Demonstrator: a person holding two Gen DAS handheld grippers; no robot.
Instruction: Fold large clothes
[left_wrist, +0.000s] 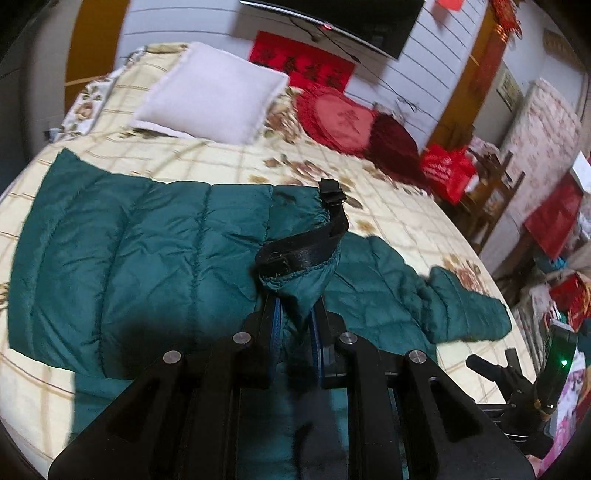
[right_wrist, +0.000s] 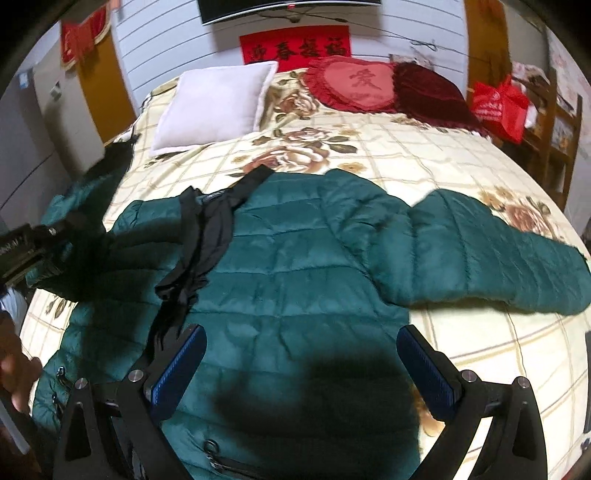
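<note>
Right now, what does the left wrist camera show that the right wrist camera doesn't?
Only the left wrist view shows the left gripper shut on the sleeve cuff of the green jacket.

Only the right wrist view shows the right gripper open above the jacket's body, holding nothing, and the zipped pocket.

Both show the jacket spread on the floral bedspread, the white pillow and the red heart cushion.
</note>
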